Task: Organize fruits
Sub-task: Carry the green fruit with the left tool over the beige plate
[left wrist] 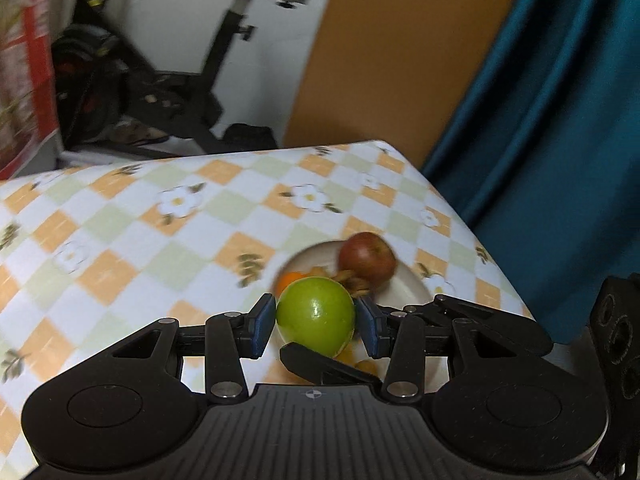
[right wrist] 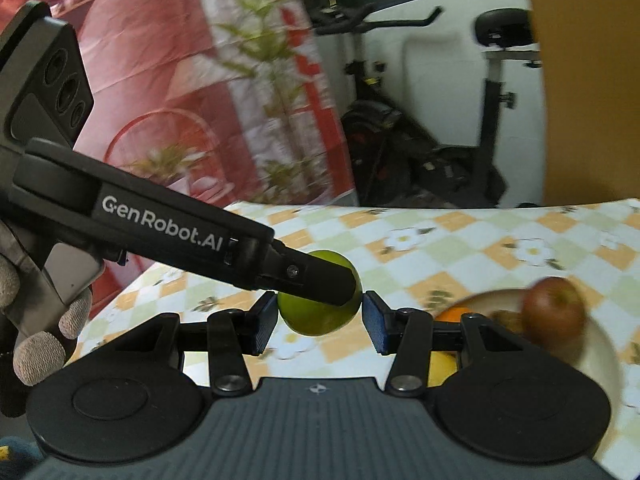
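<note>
Black exercise bike [left wrist: 208, 80] against white wall [left wrist: 168, 12], teal curtain [left wrist: 560, 120], orange panel [left wrist: 392, 60], floral checked tablecloth [left wrist: 160, 220].

I'm in a home: exercise bike [right wrist: 460, 128] at the far wall, floral checked tablecloth [left wrist: 160, 240], teal curtain [left wrist: 560, 140] right.

Light: dim, warm indoor light, even, with no strong shadows.
Glare: a small white glint sat on the green apple [left wrist: 316, 316].
Blur: the tablecloth [left wrist: 120, 240], red apple [right wrist: 554, 306] and far exercise bike [right wrist: 460, 120] were smeared.
Sharp: the near gripper bodies stayed crisp.
Edges: the table rim bowed and the corners darkened.
</note>
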Demonstrator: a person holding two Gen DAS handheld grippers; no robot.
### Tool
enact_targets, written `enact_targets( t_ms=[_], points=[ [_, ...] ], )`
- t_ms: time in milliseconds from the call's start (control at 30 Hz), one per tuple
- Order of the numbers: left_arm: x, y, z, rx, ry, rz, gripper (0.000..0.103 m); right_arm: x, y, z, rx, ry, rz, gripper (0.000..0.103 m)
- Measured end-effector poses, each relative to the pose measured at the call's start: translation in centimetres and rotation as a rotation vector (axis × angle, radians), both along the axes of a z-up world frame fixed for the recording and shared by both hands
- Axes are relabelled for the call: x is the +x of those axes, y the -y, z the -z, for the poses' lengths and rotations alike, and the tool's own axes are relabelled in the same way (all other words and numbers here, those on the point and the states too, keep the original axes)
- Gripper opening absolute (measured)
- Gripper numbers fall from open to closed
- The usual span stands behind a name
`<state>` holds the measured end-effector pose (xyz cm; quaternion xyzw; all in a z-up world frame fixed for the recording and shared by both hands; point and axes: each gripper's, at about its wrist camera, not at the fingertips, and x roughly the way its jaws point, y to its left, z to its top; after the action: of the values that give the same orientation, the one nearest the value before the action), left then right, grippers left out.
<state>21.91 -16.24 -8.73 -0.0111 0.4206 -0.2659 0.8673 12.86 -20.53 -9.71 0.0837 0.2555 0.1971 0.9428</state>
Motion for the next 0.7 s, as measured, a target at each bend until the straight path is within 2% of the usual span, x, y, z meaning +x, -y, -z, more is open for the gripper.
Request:
enact_targets(
  t_ms=[167,267,400,700],
  points=[
    [0.6,4.3,1.3,0.037,-0.028,0.088,0.048,-0.7,4.1,0.1,-0.004,0.015,0.078,0.049],
    [1.4,6.2,2.3,0.030,-0.063,0.101,0.047,-1.1,6.0,0.2,-0.030,0.024,0.117,0.049],
    [2.6,8.4,3.9,0.023,-0.117,0.115,0.047,-0.9,8.1,1.1,-0.033,0.004,0.161,0.049],
    [4.5,12.9,7.4,0.086,-0.181,0.157,0.047,-0.5,11.7,3.8,-0.005,-0.067,0.233,0.049]
  ],
)
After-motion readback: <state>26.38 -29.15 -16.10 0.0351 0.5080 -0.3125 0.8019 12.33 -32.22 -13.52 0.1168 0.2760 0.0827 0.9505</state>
